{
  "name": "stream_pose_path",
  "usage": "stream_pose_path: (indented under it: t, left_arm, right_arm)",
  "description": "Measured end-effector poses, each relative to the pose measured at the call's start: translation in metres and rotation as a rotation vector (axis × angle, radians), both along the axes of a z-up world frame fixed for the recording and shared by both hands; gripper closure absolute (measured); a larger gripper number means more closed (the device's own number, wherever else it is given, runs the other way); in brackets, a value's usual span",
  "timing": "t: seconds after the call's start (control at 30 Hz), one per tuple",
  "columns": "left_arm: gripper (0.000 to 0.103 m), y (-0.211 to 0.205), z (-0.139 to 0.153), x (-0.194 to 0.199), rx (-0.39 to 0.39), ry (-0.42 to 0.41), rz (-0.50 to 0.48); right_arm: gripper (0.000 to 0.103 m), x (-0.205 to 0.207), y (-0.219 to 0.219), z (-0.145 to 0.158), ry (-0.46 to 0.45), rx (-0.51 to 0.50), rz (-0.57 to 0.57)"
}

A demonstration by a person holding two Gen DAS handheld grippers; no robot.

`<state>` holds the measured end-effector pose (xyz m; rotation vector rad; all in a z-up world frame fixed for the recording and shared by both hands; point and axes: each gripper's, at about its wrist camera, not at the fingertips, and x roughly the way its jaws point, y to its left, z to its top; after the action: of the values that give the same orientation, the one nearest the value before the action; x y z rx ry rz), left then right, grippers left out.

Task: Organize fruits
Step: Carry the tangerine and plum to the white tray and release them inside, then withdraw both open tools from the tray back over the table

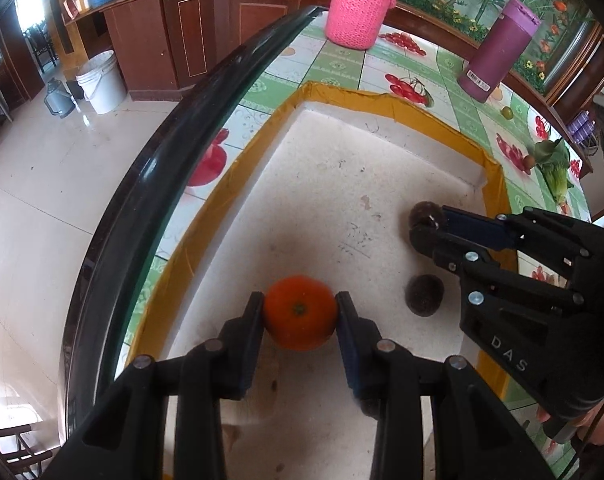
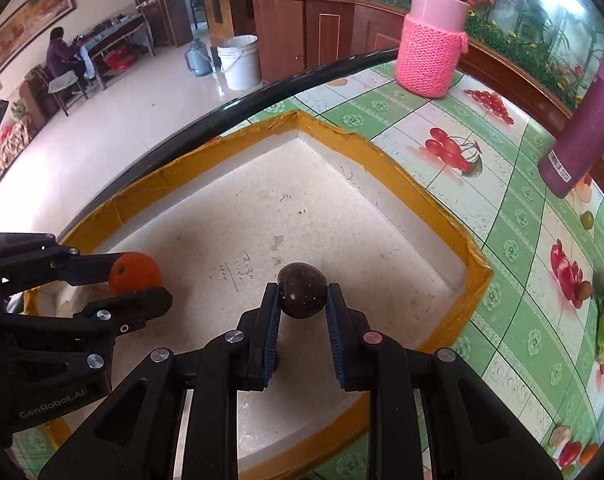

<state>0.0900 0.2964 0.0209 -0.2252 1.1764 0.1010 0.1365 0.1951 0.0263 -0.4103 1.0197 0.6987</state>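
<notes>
A shallow white foam tray [image 1: 382, 92] with yellow-taped rim lies on the fruit-print table; it also shows in the right wrist view [image 2: 478, 268]. My left gripper [image 1: 300, 312] is shut on an orange [image 1: 300, 312] above the tray's near part; it also shows in the right wrist view [image 2: 136, 276]. My right gripper [image 2: 302, 296] is shut on a dark purple passion fruit [image 2: 302, 294] above the tray; it shows in the left wrist view [image 1: 428, 222] too. A second dark passion fruit [image 1: 424, 294] lies on the tray floor below the right gripper.
A pink knit-covered jar [image 1: 360, 12] and a purple bottle [image 1: 498, 50] stand on the table behind the tray. A small green fruit [image 1: 507, 112] and leafy greens [image 1: 554, 168] lie at the right. The table's black edge [image 1: 174, 152] runs left of the tray.
</notes>
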Motion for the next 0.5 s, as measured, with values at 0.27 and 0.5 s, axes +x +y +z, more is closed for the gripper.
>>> stream_pose_path:
  t: [0.27, 0.5]
  left_arm:
    - [0.065, 0.000, -0.006, 0.001, 0.032, -0.001, -0.014]
    - [0.064, -0.001, 0.000, -0.013, 0.059, -0.022, -0.027]
  right_arm:
    - [0.072, 0.000, 0.000, -0.007, 0.008, -0.021, -0.007]
    - [0.072, -0.005, -0.012, 0.001, 0.007, -0.002, -0.035]
